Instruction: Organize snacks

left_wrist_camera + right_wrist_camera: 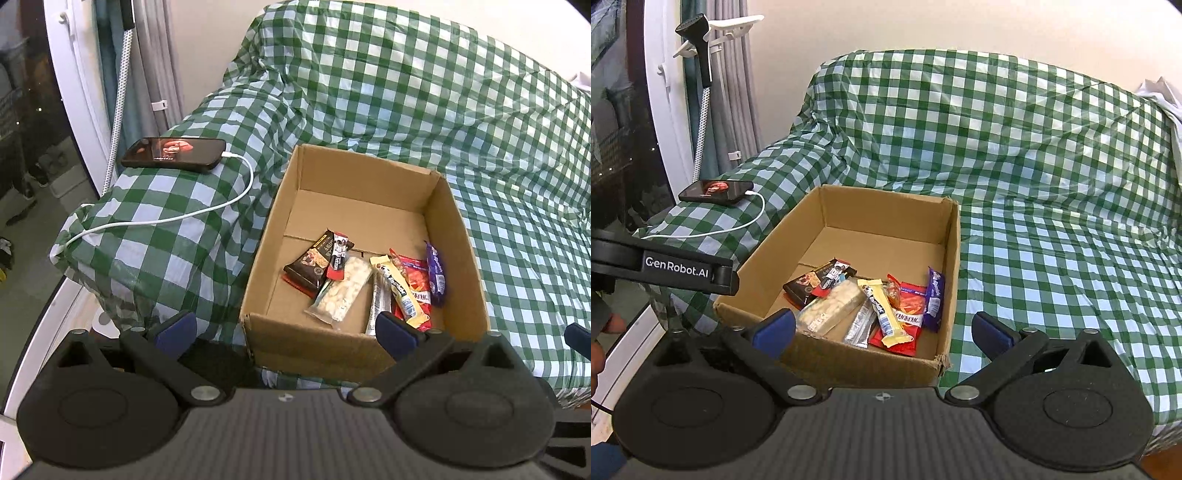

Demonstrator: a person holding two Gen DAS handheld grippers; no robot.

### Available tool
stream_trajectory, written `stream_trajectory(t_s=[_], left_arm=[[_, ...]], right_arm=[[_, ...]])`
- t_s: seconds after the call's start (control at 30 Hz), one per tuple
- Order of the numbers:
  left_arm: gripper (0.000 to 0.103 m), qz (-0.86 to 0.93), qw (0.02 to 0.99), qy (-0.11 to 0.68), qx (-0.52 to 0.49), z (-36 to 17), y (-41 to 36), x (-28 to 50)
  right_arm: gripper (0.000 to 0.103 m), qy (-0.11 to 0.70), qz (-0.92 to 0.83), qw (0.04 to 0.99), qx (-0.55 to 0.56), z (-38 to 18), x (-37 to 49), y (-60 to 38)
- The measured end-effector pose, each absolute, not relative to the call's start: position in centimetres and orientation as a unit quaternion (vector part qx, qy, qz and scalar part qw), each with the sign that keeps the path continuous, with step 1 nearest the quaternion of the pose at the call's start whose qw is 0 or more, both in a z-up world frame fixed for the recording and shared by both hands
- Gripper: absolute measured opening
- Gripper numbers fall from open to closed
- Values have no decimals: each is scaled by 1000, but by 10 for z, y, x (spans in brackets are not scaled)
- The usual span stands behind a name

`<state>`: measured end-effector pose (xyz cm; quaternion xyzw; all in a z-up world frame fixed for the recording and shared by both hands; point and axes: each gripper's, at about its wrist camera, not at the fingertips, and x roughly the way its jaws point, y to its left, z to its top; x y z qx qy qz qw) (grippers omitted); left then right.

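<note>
Both grippers empty, snacks look boxed up

Left gripper [286, 328] and right gripper [882, 328] are spread wide, holding nothing; the snacks [871, 306] sit piled in the box [955, 258], none loose on the checked cover [1052, 221], so mostly done I'd guess.

Open-top cardboard box [955, 258] sits just ahead of & below the right gripper [882, 334]; nothing covers its mouth. Far half of the box floor is bare; snack bars [871, 310] crowd the near half. Box walls block entry from the sides. Right of it, checked cloth [1052, 258] lies bare. Ahead-left: phone [716, 192] w/ cable [713, 230]. Left gripper [726, 275] body juts in at left.
</note>
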<state>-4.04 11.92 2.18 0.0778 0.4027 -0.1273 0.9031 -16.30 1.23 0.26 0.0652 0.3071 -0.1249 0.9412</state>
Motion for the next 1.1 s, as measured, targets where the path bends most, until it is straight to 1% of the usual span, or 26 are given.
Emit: stream_trajectory(t_s=[0.33, 0.87, 1.1], left_arm=[[103, -138, 912, 368, 118, 25, 112, -52], [103, -148, 911, 359, 136, 21, 110, -55], [103, -143, 908, 370, 133, 21, 112, -53]], right_arm=[[102, 306, -126, 941, 70, 4, -170, 10], [102, 309, -126, 940, 72, 3, -170, 11], [102, 310, -126, 940, 72, 1, -170, 11]])
